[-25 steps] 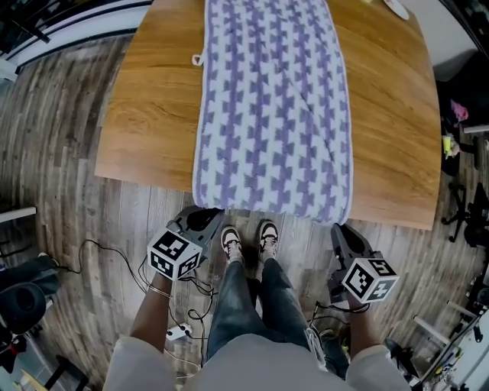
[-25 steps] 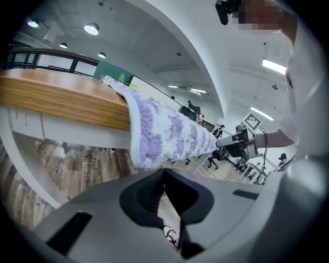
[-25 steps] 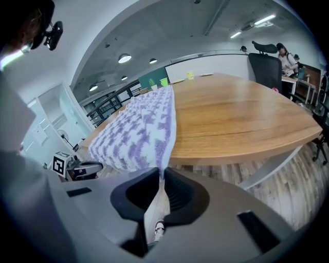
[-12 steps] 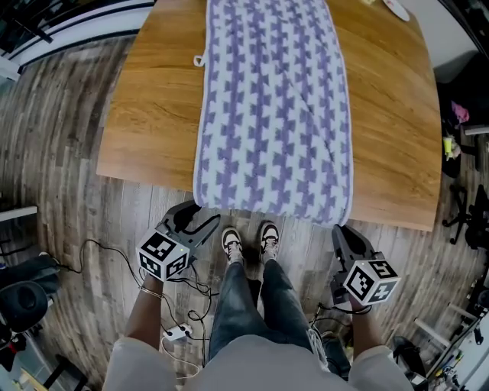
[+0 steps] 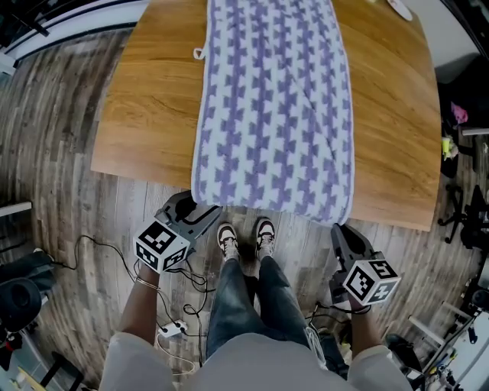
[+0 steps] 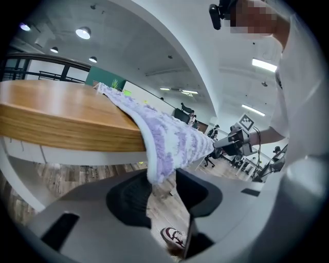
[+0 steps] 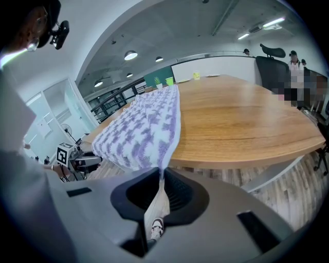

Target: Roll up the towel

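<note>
A purple-and-white patterned towel lies lengthwise on the wooden table, its near end hanging over the front edge. My left gripper is at the near left corner. In the left gripper view that corner hangs loose between the parted jaws of the left gripper, which have just been opening. My right gripper is at the near right corner. In the right gripper view the right gripper is shut on the towel's edge, pinched thin between the pads.
The person's shoes stand on the plank floor just below the table's front edge. Cables trail on the floor at the left. Office chairs stand to the right. A small white object lies at the table's far right.
The left gripper's jaws have opened and let go of the towel's left corner, and it has shifted slightly left. The right gripper has stayed put, still pinching its corner.
</note>
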